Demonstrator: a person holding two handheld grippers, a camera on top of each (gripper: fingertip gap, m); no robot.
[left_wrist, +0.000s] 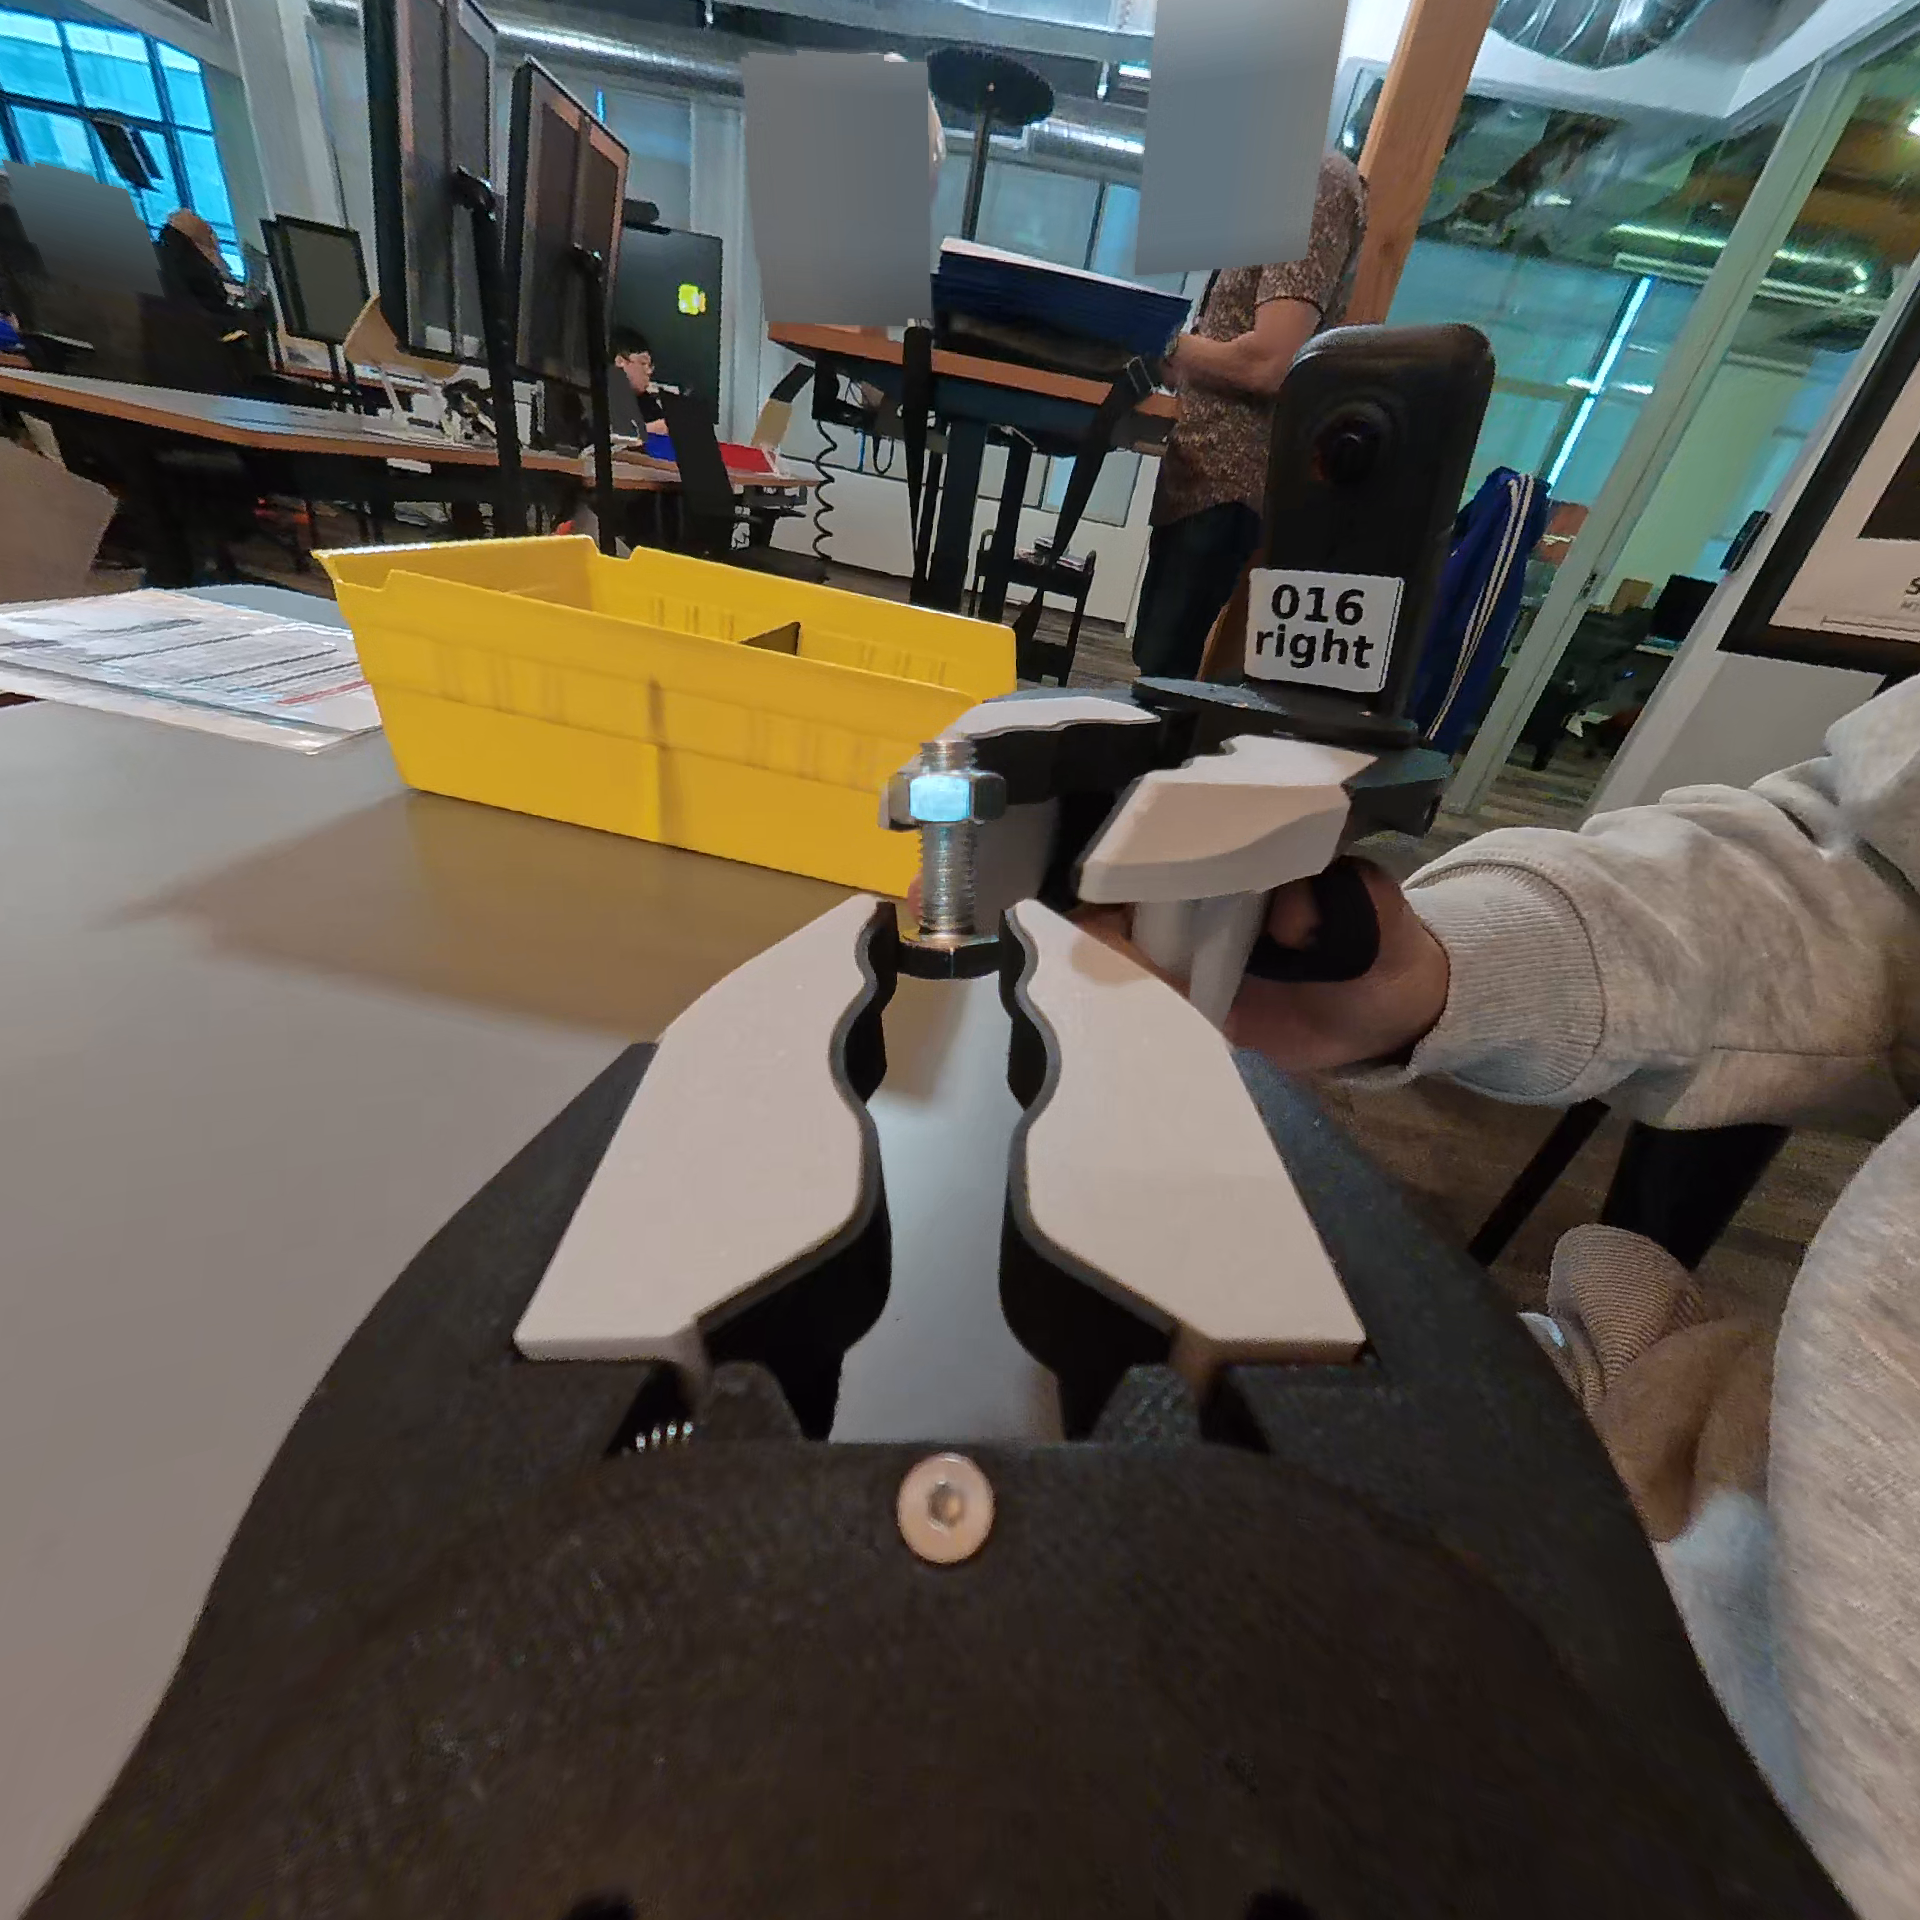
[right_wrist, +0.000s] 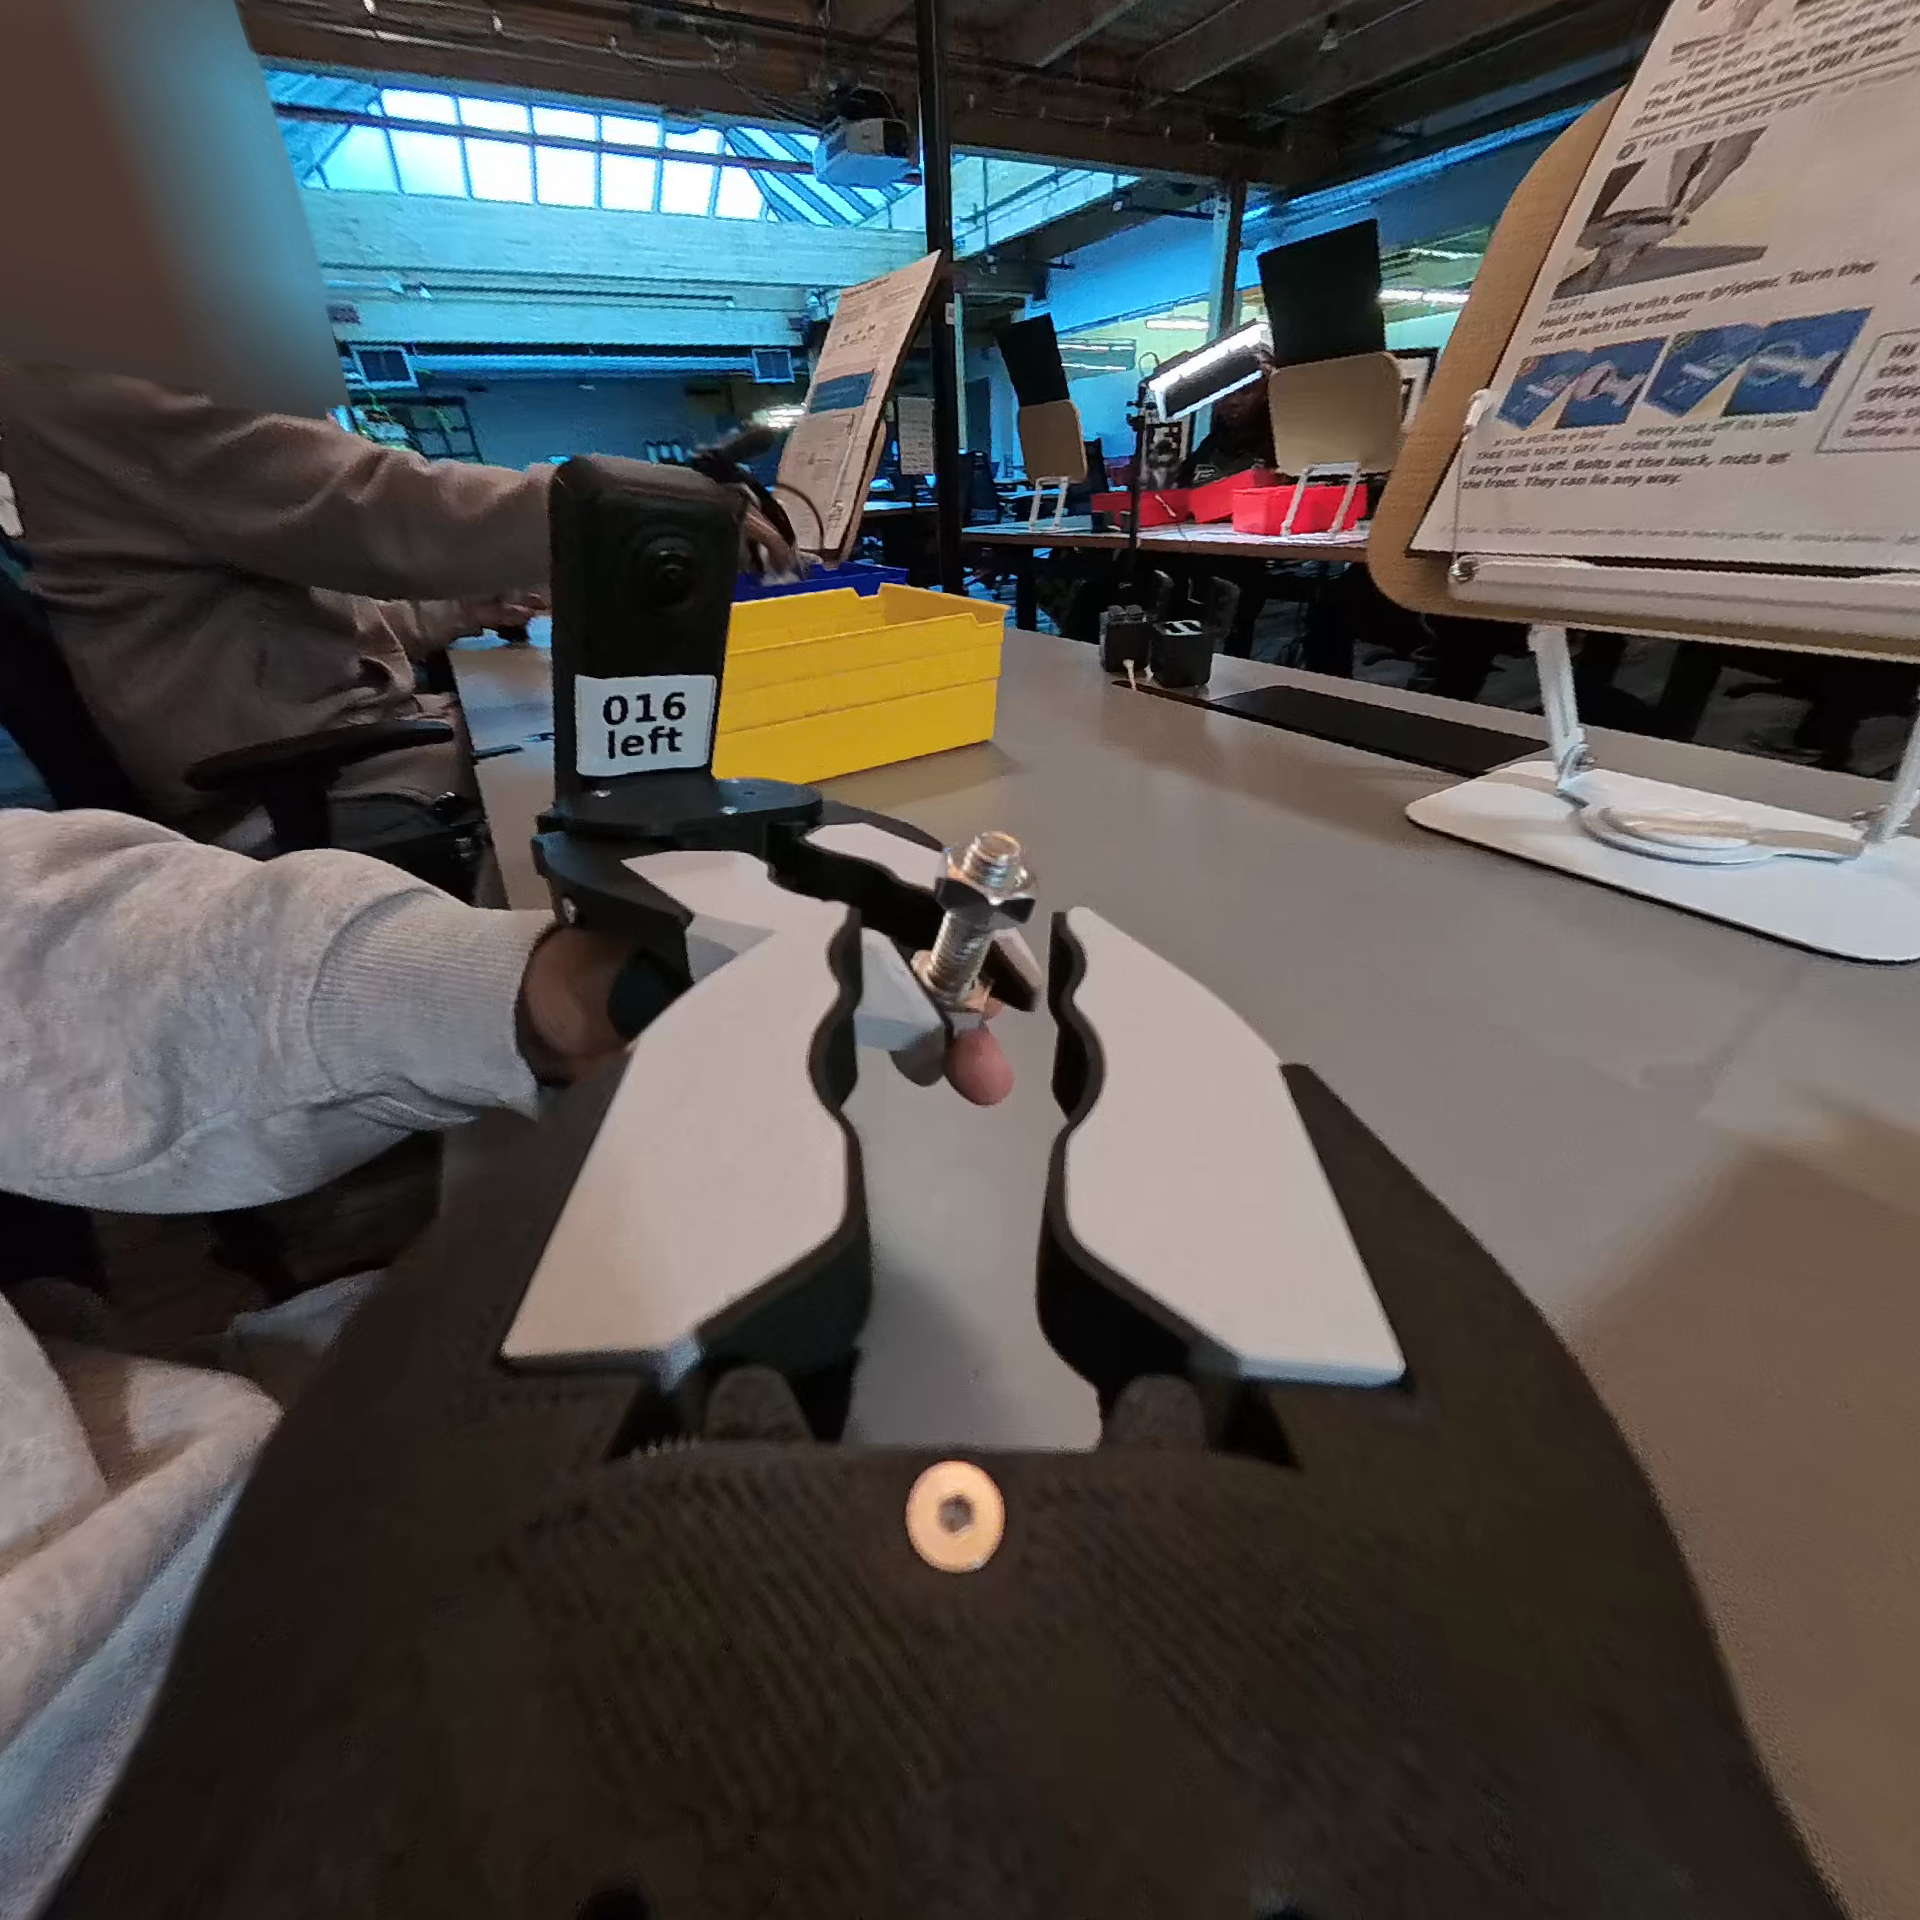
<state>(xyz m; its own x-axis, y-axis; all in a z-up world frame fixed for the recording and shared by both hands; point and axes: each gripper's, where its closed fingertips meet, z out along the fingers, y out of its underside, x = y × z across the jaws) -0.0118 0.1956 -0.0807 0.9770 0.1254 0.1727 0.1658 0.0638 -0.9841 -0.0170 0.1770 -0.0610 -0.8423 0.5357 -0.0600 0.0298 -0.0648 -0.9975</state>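
Observation:
A silver bolt (left_wrist: 945, 883) stands upright with a hex nut (left_wrist: 940, 800) threaded near its top. My left gripper (left_wrist: 945, 930) is shut on the bolt's head, just above the grey table (left_wrist: 312, 987). My right gripper (left_wrist: 1013, 821) comes in from the right at the height of the nut. In the right wrist view my right gripper (right_wrist: 956, 925) is open, with its fingertips on either side of the nut (right_wrist: 987, 883) and bolt (right_wrist: 961, 951). The left gripper (right_wrist: 966, 992) holds the bolt from the left there. A fingertip (right_wrist: 979, 1070) shows under the bolt head.
A yellow bin (left_wrist: 623, 727) sits on the table behind the bolt and also shows in the right wrist view (right_wrist: 862, 686). A printed sheet (left_wrist: 177, 655) lies at the far left. A document stand (right_wrist: 1662, 862) with an instruction page stands at the right. A seated person's arm (right_wrist: 312, 520) reaches over the table. Only a small space, under 4 cm, lies between the two pairs of fingers.

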